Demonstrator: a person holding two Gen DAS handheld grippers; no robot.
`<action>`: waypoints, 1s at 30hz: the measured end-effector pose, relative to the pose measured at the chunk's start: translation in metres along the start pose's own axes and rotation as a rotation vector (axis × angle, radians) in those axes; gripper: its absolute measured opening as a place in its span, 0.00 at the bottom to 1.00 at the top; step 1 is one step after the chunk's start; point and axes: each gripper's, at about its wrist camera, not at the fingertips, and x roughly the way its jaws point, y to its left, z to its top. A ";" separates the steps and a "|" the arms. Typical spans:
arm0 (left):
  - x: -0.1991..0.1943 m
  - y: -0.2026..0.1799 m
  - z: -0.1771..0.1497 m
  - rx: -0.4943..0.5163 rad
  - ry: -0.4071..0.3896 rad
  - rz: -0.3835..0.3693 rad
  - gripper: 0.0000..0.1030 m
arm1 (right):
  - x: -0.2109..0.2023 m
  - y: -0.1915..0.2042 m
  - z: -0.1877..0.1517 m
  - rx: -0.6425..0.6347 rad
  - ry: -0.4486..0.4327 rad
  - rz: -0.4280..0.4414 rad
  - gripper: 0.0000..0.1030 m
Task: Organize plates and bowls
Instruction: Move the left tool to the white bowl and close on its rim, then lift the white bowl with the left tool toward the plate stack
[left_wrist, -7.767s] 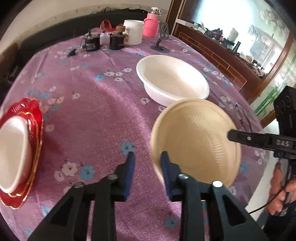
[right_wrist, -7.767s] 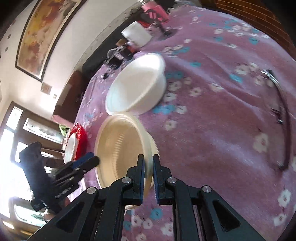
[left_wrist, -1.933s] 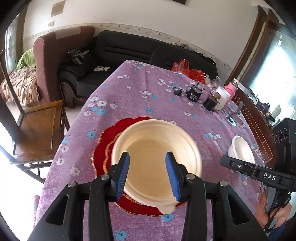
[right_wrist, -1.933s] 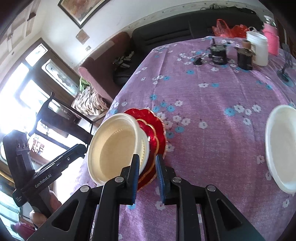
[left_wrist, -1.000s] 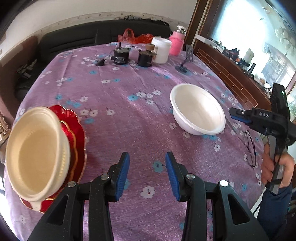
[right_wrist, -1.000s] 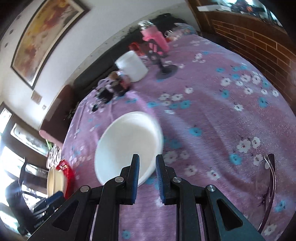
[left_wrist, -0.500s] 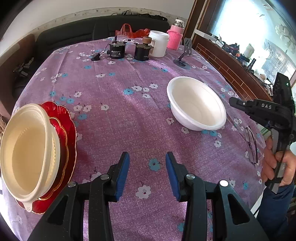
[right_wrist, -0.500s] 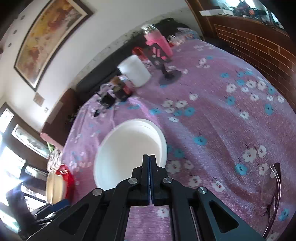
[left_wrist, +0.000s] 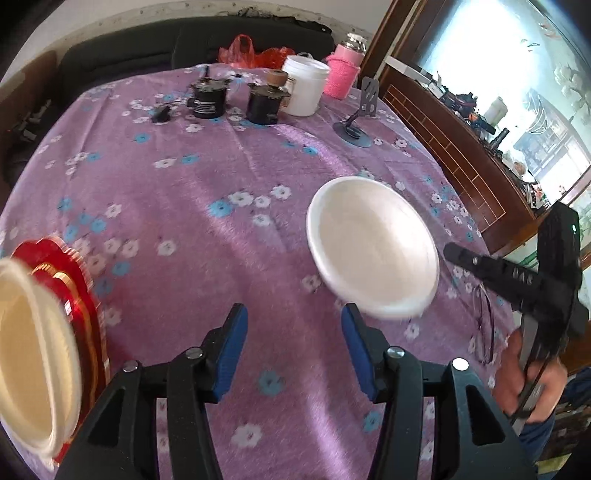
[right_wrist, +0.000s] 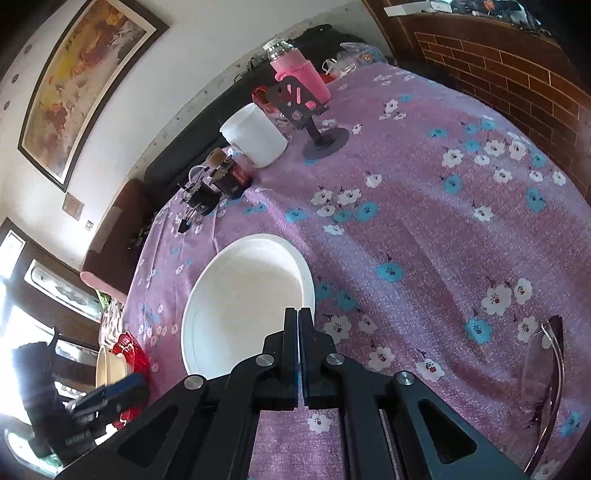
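Observation:
A white bowl (left_wrist: 373, 243) is tilted above the purple flowered tablecloth, right of centre. My right gripper (right_wrist: 297, 314) is shut on the white bowl (right_wrist: 243, 302) at its near rim. My left gripper (left_wrist: 293, 332) is open and empty, low over the cloth, left of the bowl. A cream bowl (left_wrist: 33, 354) sits stacked on red plates (left_wrist: 79, 280) at the table's left edge; the stack also shows in the right wrist view (right_wrist: 110, 363).
At the far side stand a white tub (left_wrist: 304, 88), a pink-sleeved jar (left_wrist: 345, 75), two dark jars (left_wrist: 264, 103) and a phone stand (left_wrist: 356, 125). Glasses (right_wrist: 543, 387) lie near the right table edge. A sofa is behind the table.
My right gripper has shut on the white bowl's rim and tipped the bowl up off the cloth. My left gripper has swung away from the cream bowl stack toward the table's middle.

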 end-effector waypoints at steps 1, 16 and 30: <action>0.007 0.000 0.006 -0.015 0.012 0.010 0.51 | 0.001 -0.001 0.001 0.002 0.003 0.000 0.02; 0.057 0.001 0.049 -0.097 0.074 -0.021 0.51 | 0.011 -0.019 0.007 0.050 0.018 0.058 0.41; 0.067 -0.015 0.049 -0.068 0.071 -0.043 0.10 | 0.017 -0.018 -0.002 0.048 0.039 0.088 0.11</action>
